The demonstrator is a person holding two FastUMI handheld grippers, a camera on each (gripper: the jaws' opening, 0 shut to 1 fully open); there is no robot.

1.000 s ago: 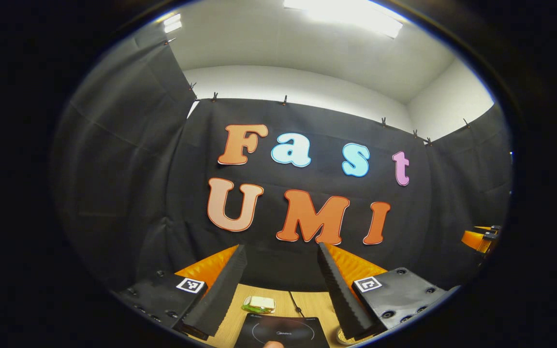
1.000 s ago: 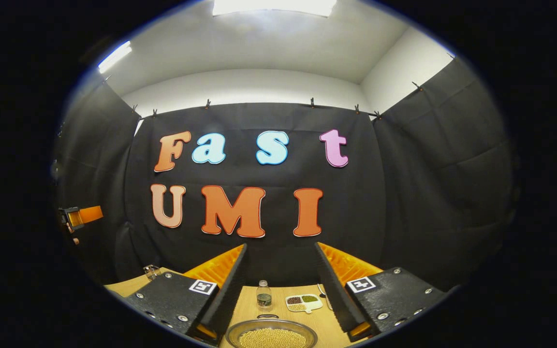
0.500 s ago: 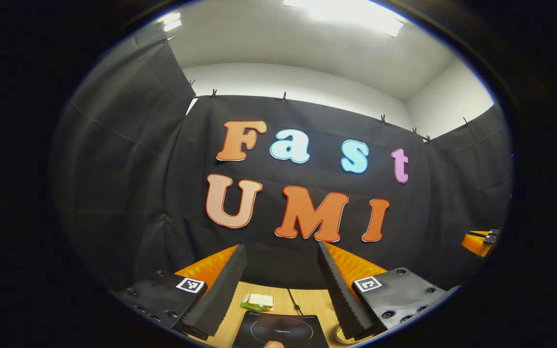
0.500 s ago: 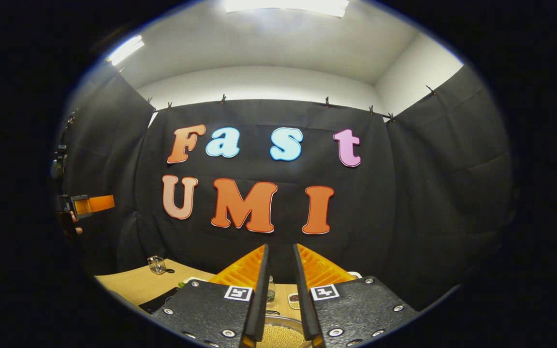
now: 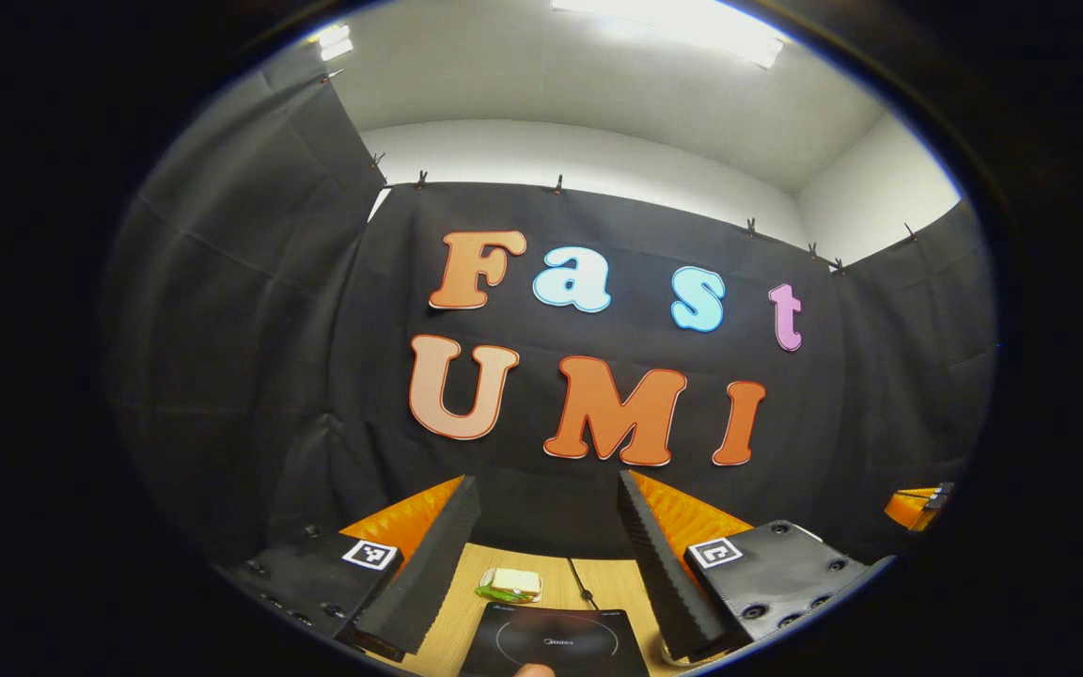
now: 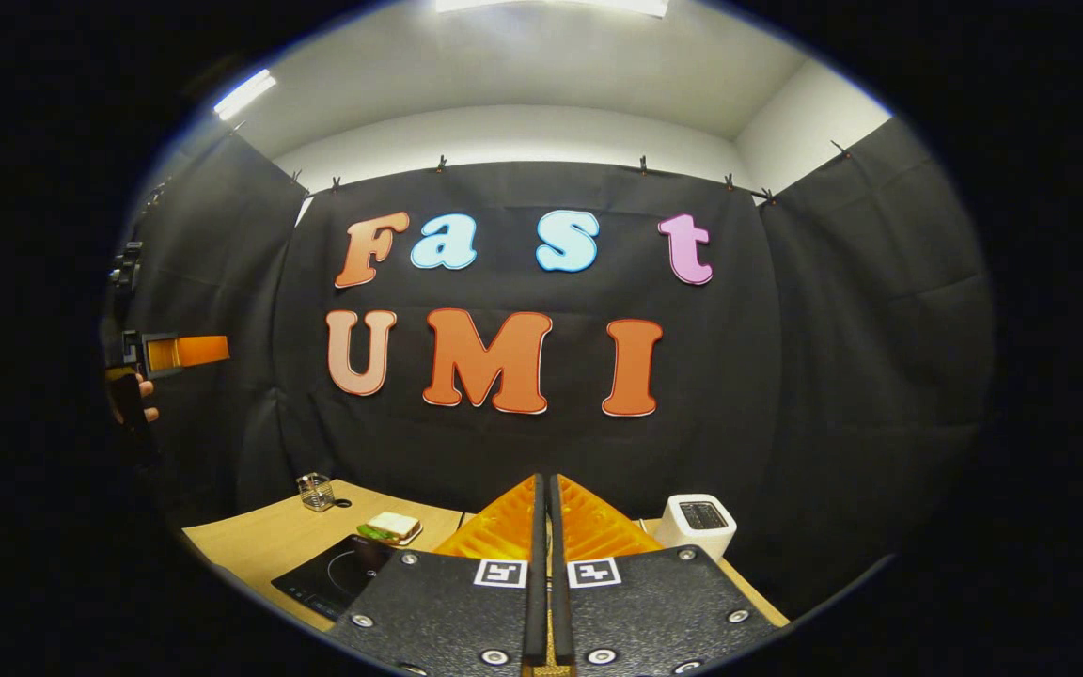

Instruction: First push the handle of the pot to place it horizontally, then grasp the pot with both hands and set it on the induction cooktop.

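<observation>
Left gripper: sitting at the lower centre of the left gripper view, its two fingers spreading well apart with nothing between them
Right gripper: sitting at the lower centre of the right gripper view, its fingers pressing together along their length, clamping nothing
Pot: I cannot make it out clearly; only a sliver of a pale rim is peeking past the left gripper's right finger at the lower right of the left gripper view, so its handle position cannot be told
Induction cooktop: a flat, glossy black slab with a thin ring marked on it, lying on the wooden table at the bottom centre of the left gripper view
How the pot is likely handling: judging from the task, rigid and fairly weighty, smooth and possibly slippery; the handle should swing with a sideways nudge, and opposite sides of the rim look like the sensible holds
Other things: a layered sandwich just beyond the cooktop; a boxy white toaster at lower right of the right gripper view; a small wire basket at lower left
</observation>
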